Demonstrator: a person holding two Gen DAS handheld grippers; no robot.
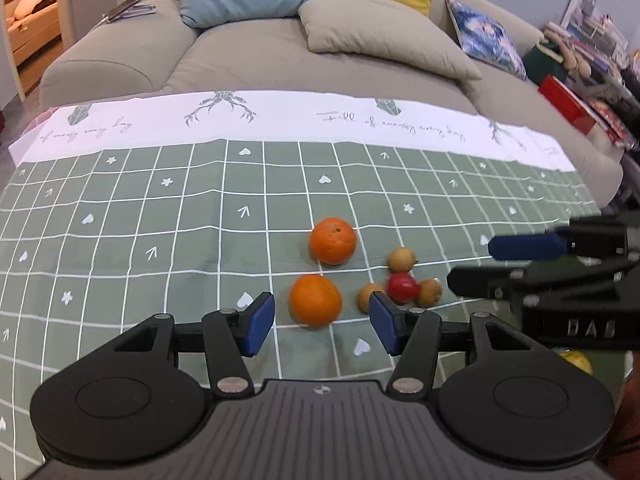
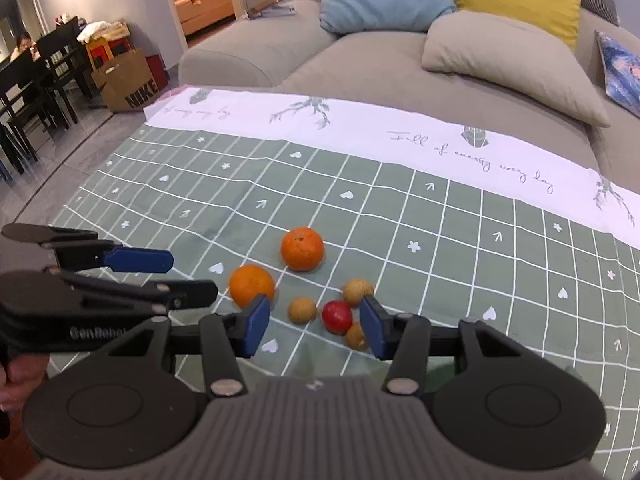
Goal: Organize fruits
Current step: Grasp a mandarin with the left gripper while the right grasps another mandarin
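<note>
Nearest to me, my left gripper (image 1: 322, 324) hangs with its blue pads spread wide and nothing between them, lined up on the near orange (image 1: 315, 300), which sits just ahead of the gap. My right gripper (image 2: 314, 326) is likewise spread and empty, low over the small fruit: the red fruit (image 2: 337, 317) lies between its pads' lines, with 3 tan round fruits close by: one on the left (image 2: 302, 310), one behind (image 2: 358, 292), and one in front (image 2: 356, 336) partly hidden by the right pad and seemingly touching the red one.

I judge the sorting has barely begun: all 6 pieces sit in 1 loose cluster on the green checked tablecloth (image 1: 160, 220). No bowl or tray shows, so I cannot tell where each kind should go.

To do this well, I would take the near orange with the left, centring it between the pads before closing gently, since it may roll. On the right, the crowding is the risk: a pad could nudge a tan fruit away, so I would come straight down on the red one.

Further off sits the far orange (image 1: 333, 241), apart from its twin. Beyond the cloth's white border stands the grey sofa (image 1: 240, 60).
</note>
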